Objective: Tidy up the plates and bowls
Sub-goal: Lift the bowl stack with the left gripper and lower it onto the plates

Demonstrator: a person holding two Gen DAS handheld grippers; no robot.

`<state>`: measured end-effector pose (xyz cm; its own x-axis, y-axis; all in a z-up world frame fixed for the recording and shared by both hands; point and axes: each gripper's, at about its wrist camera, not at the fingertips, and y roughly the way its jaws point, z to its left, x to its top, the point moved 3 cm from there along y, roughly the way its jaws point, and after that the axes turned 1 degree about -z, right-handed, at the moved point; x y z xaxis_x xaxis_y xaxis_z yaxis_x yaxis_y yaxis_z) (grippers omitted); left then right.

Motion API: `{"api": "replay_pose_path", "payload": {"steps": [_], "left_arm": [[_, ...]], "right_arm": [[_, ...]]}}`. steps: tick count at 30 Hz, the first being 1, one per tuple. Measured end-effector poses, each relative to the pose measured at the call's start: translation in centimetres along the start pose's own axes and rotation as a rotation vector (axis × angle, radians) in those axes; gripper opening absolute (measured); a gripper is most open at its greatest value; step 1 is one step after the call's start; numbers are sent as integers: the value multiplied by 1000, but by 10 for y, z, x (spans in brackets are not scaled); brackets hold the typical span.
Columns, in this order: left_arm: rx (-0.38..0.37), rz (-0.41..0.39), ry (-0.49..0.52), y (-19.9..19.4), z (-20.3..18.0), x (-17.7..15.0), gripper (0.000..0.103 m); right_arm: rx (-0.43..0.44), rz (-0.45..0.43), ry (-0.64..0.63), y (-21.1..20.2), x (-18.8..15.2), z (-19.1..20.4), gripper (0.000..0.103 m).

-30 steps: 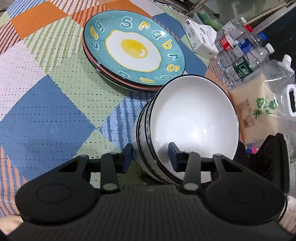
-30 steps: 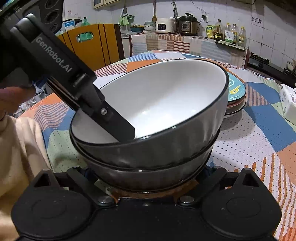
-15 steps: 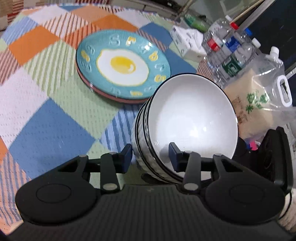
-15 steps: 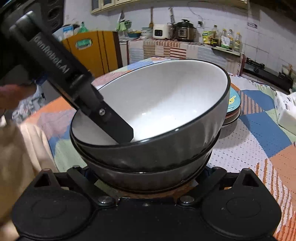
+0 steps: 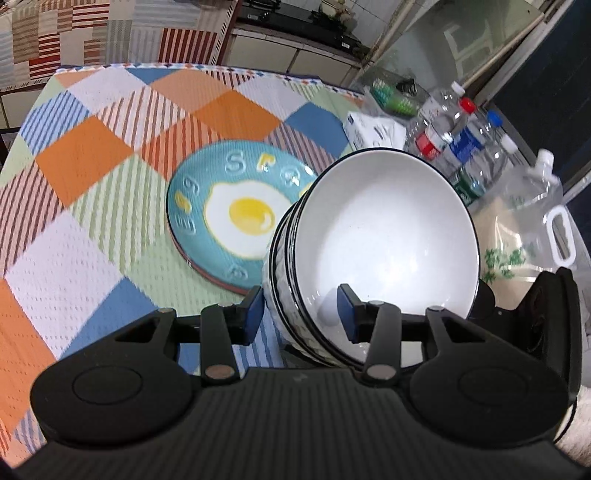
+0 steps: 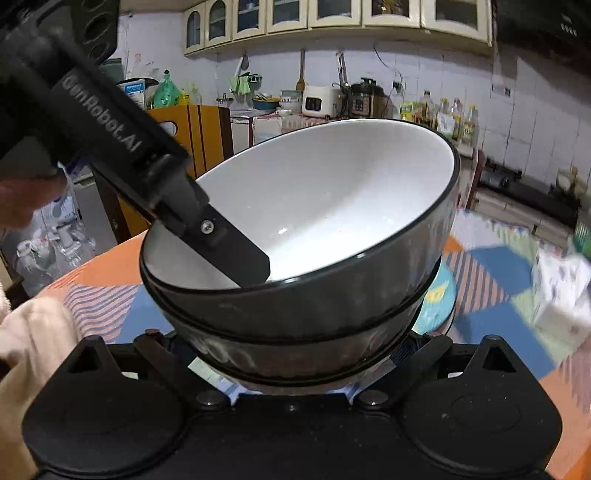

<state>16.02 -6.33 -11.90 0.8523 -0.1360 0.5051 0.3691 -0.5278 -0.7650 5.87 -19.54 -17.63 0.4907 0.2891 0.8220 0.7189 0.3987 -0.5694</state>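
The left wrist view looks down on the patchwork tablecloth [image 5: 92, 229] and shows what the other view mostly hides: the teal plate printed with a fried egg [image 5: 229, 218], lying on a reddish plate beneath it at the frame's centre, with clear plastic water bottles [image 5: 461, 147] and a transparent bag with a white handle [image 5: 532, 236] at the upper right. In the right wrist view only a teal sliver of that plate [image 6: 436, 299] peeks out behind the bowls, but this view alone shows the kitchen wall, cream cabinets [image 6: 332, 14] and counter appliances across the top.

The stack of white bowls with black rims [image 5: 376, 254] sits tilted in the lower centre of the left view, partly overlapping the plate's right edge in the picture. The left gripper [image 5: 301, 314] straddles the stack's near wall: one blue-padded finger [image 5: 253, 314] presses outside, the other lies inside the top bowl, the jaws closed part-way on that wall. In the right view this gripper comes in from the upper left as a black arm slanting down, its flat finger [image 6: 236, 254] resting inside the bowls [image 6: 314, 229].

The right gripper [image 6: 291, 354] sits low under the stack; its fingers spread wide beside the lower bowl's base, their tips hidden, so whether they clamp it cannot be told. The top bowl is empty.
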Motion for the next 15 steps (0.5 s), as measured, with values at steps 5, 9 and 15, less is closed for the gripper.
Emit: {"api": "replay_pose_path", "payload": {"steps": [5,9,15], "left_arm": [[19,-15,-5,2,1,26,41],[19,-9,-27,12,7,47,41],[27,-5,-65,39,24,69,41]], "right_arm": [[9,-7,-17,10,20,-16,99],[2,0,-53,21,32,-25,99],[12,24,-47,45,41,-46,99]]}}
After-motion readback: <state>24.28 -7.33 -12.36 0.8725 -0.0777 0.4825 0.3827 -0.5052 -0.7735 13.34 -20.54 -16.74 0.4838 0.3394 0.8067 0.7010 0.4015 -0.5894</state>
